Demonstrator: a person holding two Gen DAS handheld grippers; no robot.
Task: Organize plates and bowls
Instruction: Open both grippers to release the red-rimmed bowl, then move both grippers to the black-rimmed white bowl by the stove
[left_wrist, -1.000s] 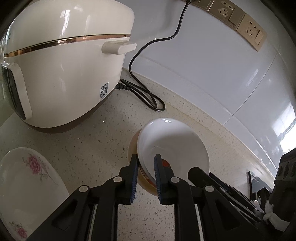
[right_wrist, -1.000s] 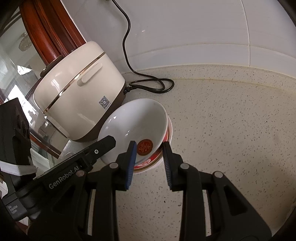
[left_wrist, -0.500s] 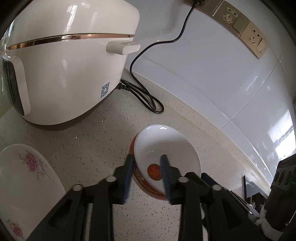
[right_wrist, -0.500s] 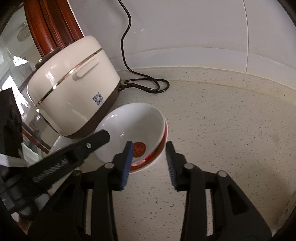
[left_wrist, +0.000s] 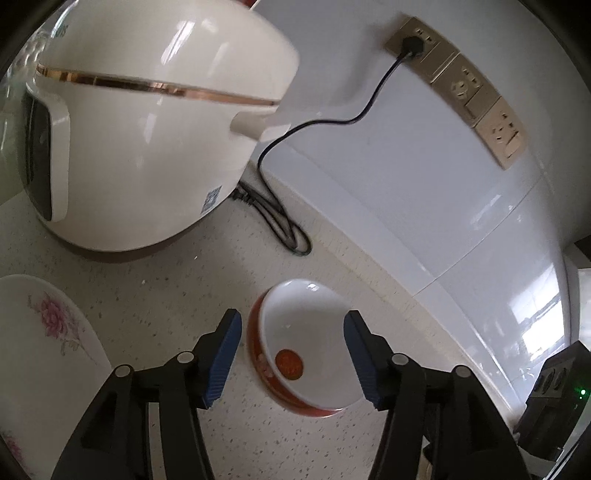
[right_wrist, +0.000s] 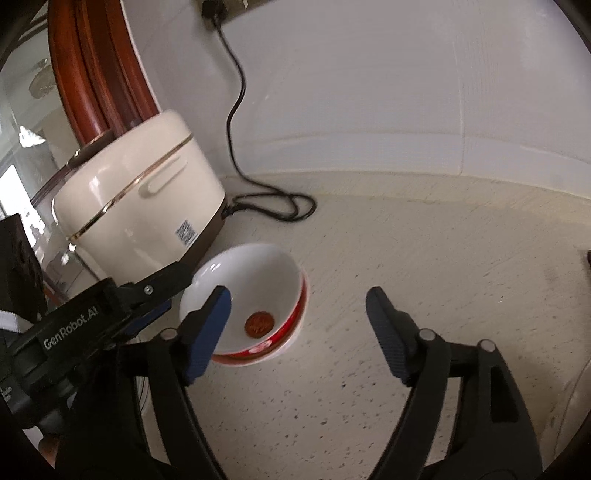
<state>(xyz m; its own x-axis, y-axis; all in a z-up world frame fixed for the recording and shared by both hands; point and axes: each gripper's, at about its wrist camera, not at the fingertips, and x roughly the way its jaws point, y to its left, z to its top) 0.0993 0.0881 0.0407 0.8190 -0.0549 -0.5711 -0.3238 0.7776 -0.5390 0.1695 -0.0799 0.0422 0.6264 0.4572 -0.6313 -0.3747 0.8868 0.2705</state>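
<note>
Both grippers have let go since a second ago: then each pair of jaws was nearly closed at the bowl rim, now both stand wide and the bowls rest alone on the counter.

Left gripper (left_wrist: 291, 358): jaws spread wide, nothing between the pads. Stacked bowls (left_wrist: 306, 350), white inside with a red outer wall and a red round mark at the bottom, sit just ahead of the jaws, in line with the gap, touching neither pad. Flowered plate (left_wrist: 40, 332) lies well off to the left of the left jaw. Rice cooker (left_wrist: 140, 122) stands far ahead and to the left; its black cord (left_wrist: 280, 221) loops on the speckled counter (left_wrist: 177, 280) ahead of the bowls.

Right gripper (right_wrist: 299, 314): jaws spread wide, empty. In this view the bowls (right_wrist: 255, 295) sit ahead, toward the left jaw, whose pad overlaps the rim in the picture; contact cannot be told. Bare counter lies ahead of the right jaw.
</note>
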